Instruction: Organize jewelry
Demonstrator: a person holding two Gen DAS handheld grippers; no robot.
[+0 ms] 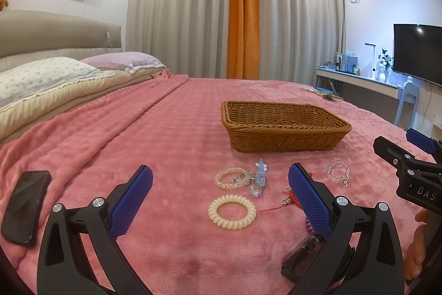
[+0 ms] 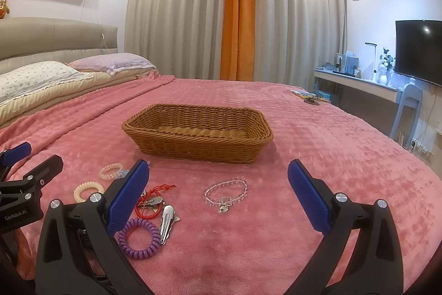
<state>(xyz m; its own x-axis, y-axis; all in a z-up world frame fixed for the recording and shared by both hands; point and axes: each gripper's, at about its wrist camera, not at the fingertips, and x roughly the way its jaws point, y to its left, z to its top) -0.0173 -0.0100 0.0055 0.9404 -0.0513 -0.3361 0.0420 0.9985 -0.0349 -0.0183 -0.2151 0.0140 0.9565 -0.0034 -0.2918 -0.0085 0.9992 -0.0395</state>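
A brown wicker basket (image 1: 284,133) (image 2: 199,140) sits on the pink blanket. In front of it lie a cream spiral hair tie (image 1: 232,210) (image 2: 87,191), a clear bead bracelet (image 1: 230,178) (image 2: 111,171), a blue clip (image 1: 260,172), a clear charm bracelet (image 1: 337,172) (image 2: 226,191), a red cord (image 2: 151,202), a silver clip (image 2: 166,223) and a purple spiral tie (image 2: 137,238). My left gripper (image 1: 219,181) is open above the cream tie. My right gripper (image 2: 218,179) is open above the charm bracelet.
A black phone (image 1: 26,206) lies on the blanket at the left. Pillows (image 1: 47,76) and the headboard are at the far left. A desk (image 2: 356,83), chair and TV (image 2: 418,51) stand at the right. Booklets (image 2: 310,96) lie at the bed's far corner.
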